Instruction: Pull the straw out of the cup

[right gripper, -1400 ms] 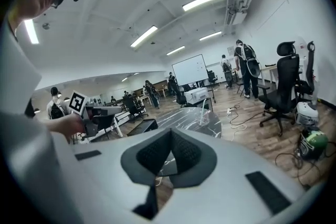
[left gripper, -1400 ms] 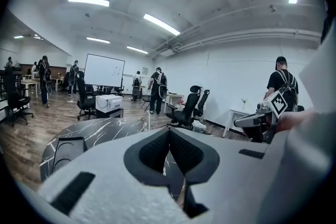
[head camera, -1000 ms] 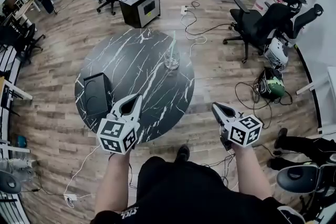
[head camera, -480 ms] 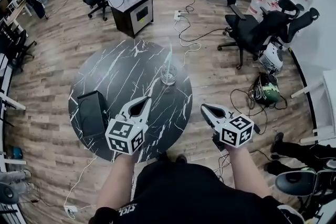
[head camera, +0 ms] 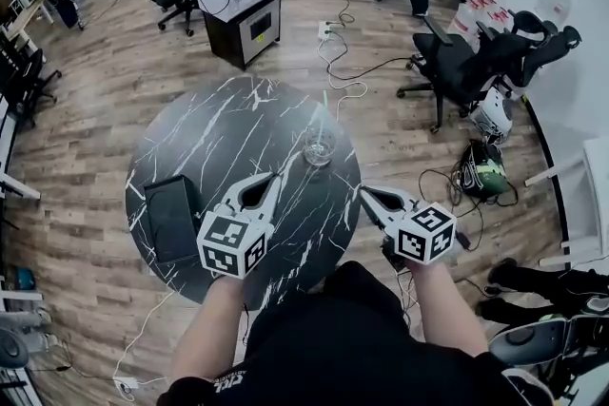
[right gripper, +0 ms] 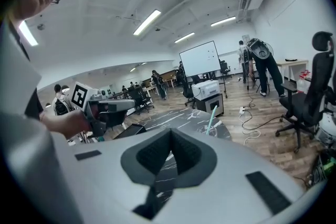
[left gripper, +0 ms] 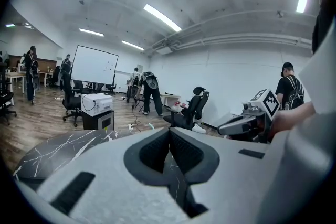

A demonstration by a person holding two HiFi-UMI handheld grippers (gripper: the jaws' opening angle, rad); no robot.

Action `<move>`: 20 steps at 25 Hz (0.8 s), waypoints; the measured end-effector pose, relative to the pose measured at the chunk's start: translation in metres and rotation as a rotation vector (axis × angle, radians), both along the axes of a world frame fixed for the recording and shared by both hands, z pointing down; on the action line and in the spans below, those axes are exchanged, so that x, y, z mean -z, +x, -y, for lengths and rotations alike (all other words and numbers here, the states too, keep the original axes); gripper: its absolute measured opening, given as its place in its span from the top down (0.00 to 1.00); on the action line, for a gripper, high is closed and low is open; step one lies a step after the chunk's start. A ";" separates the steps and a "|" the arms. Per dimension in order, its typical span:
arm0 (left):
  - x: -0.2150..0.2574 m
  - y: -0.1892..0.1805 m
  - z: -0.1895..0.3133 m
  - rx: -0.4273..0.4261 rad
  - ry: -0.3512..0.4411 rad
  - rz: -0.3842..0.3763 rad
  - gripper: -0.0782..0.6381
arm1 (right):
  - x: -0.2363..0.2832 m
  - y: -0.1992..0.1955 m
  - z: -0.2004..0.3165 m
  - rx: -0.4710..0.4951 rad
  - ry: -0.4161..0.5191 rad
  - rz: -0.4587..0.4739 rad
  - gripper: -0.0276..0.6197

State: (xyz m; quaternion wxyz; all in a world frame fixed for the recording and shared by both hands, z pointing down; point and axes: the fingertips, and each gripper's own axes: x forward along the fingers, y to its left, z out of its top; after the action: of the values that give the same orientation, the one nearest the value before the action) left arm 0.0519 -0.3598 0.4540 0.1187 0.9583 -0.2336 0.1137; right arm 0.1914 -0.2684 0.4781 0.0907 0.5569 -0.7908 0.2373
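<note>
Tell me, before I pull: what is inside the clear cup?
A pale green straw stands in the clear cup, rising above its rim. Whether it holds liquid is too small to tell. In the right gripper view, the claw hides its base.

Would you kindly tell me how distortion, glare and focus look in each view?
Head view: fisheye curves the floor, yet the cup and straw are sharp. Left gripper view: dark vignetted corners, ceiling lights glare white. Right gripper view: same vignette; straw clear.
</note>
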 end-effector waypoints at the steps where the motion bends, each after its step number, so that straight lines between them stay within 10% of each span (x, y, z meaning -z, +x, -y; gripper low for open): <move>1: -0.002 0.000 0.004 0.005 -0.005 -0.002 0.88 | -0.001 -0.001 0.005 0.008 -0.005 -0.003 0.95; 20: -0.063 0.041 0.077 0.161 -0.115 0.061 0.88 | -0.061 0.033 0.126 0.205 -0.081 -0.011 0.95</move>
State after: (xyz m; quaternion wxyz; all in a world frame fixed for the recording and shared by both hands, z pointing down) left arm 0.0926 -0.4370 0.5169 0.1751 0.9242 -0.3063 0.1462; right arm 0.2248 -0.3948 0.5393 0.1410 0.4702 -0.8329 0.2555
